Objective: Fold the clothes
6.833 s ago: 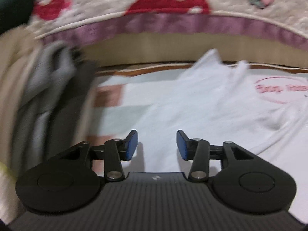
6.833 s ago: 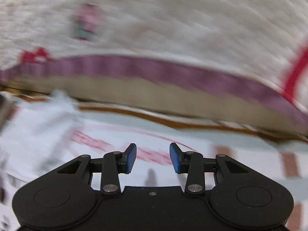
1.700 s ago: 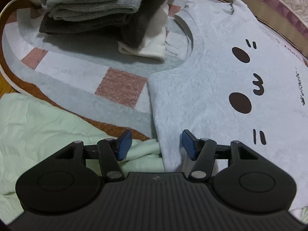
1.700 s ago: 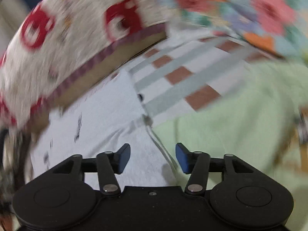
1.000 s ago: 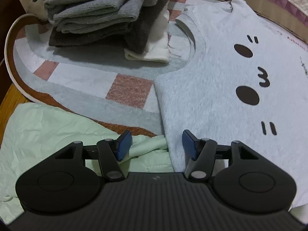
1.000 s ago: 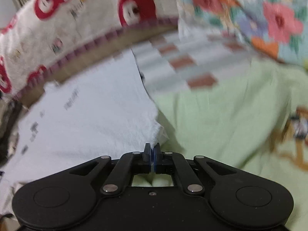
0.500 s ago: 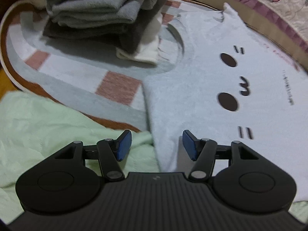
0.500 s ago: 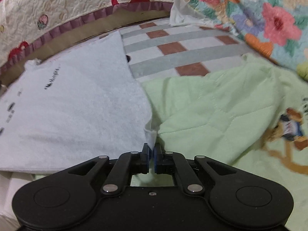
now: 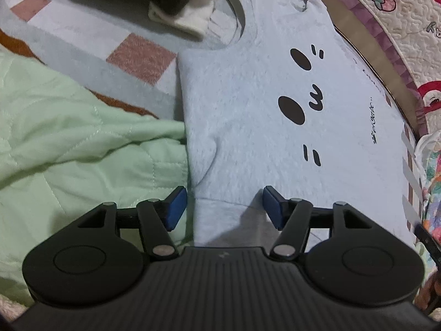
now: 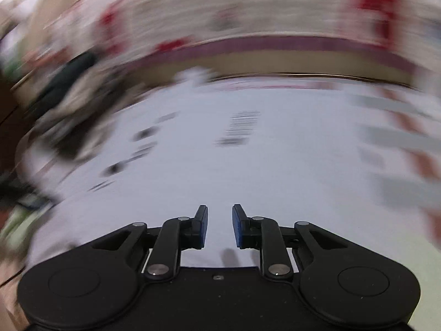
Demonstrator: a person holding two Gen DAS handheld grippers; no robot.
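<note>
Left gripper (image 9: 223, 207) nearest, blue pads spread wide with nothing between them, hung over the near edge of the pale blue sweatshirt (image 9: 256, 104). Lay flat on the checked rug (image 9: 140, 55), cartoon face up, green quilt (image 9: 69, 138) bunched against its left side. Farther off, folded pile (image 9: 179, 8) by the collar. Right gripper (image 10: 219, 226) slightly parted, empty, above the same sweatshirt (image 10: 220, 160), view badly blurred.

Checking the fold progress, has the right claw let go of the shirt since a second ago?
Yes. The right claw now stands open over the white shirt, nothing pinched.
</note>
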